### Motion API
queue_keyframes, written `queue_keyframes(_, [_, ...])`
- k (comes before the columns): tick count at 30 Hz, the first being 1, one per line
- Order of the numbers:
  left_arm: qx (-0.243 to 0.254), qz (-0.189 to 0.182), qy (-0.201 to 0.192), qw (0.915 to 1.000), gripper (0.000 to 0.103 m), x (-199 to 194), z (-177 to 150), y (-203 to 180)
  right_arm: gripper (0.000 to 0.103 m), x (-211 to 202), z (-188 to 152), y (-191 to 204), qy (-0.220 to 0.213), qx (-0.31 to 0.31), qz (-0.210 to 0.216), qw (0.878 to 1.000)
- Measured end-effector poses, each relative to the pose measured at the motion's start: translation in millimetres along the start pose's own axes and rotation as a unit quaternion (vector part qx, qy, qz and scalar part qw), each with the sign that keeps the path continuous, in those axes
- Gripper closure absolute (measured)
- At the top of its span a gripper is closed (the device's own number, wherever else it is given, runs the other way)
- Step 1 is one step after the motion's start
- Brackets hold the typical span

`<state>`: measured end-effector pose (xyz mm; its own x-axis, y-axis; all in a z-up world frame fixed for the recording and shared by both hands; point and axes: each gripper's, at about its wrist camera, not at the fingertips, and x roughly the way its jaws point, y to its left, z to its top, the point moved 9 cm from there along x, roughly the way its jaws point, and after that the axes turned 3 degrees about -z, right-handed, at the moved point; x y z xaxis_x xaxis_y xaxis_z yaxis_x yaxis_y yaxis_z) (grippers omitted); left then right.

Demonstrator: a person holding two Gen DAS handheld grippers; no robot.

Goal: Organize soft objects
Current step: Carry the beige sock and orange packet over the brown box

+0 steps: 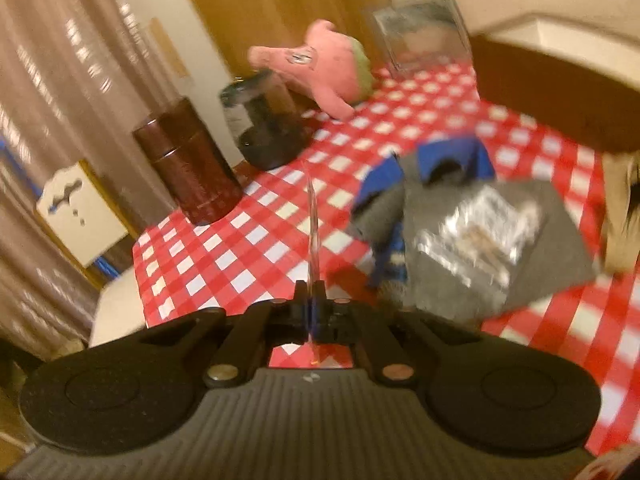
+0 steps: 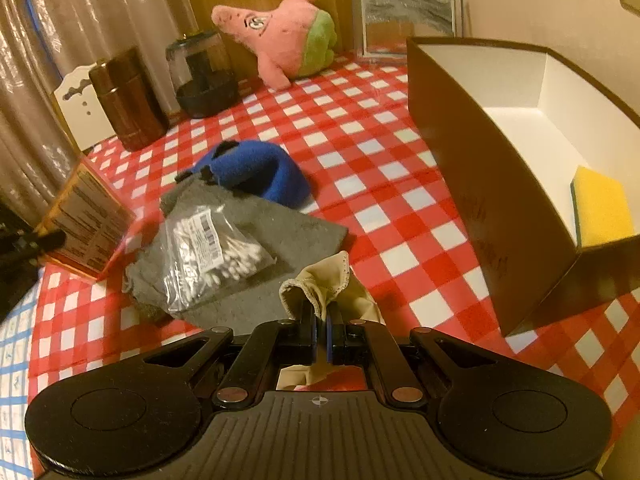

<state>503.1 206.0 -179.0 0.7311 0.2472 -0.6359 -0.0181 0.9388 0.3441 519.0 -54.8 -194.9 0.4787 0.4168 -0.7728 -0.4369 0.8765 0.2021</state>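
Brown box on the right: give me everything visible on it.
The brown box is an open-topped rectangular carton, apparently cardboard, with dark brown outer walls and a white lining. It stands upright on the checkered tablecloth, right of the other items. Inside, a yellow sponge leans at its near end; the rest of the visible interior is bare. Neither gripper touches it.

A home room, likely a dining corner: a table under a red-and-white checked cloth [image 2: 360,152], shiny curtains [image 2: 100,8] behind, a pink plush toy [image 2: 280,36], jars [image 2: 200,72] and a picture frame [image 2: 408,24] along the wood-panelled wall.
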Motion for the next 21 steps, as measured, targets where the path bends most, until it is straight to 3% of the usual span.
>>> queue_keyframes(4, [-0.068,-0.023,0.004,0.9974,0.102,-13,11,13,0.099,-9,7,-2,-0.013,-0.004,0.001,1.0])
queue_keyframes(9, [-0.143,-0.06,0.014,0.9878,0.102,-28,18,22,0.099,-22,16,-5,-0.031,-0.001,0.004,1.0])
queue_keyframes(21, [-0.145,-0.094,-0.013,0.9849,0.102,-56,65,1,0.099,-53,43,-19,-0.064,-0.001,0.0,0.998])
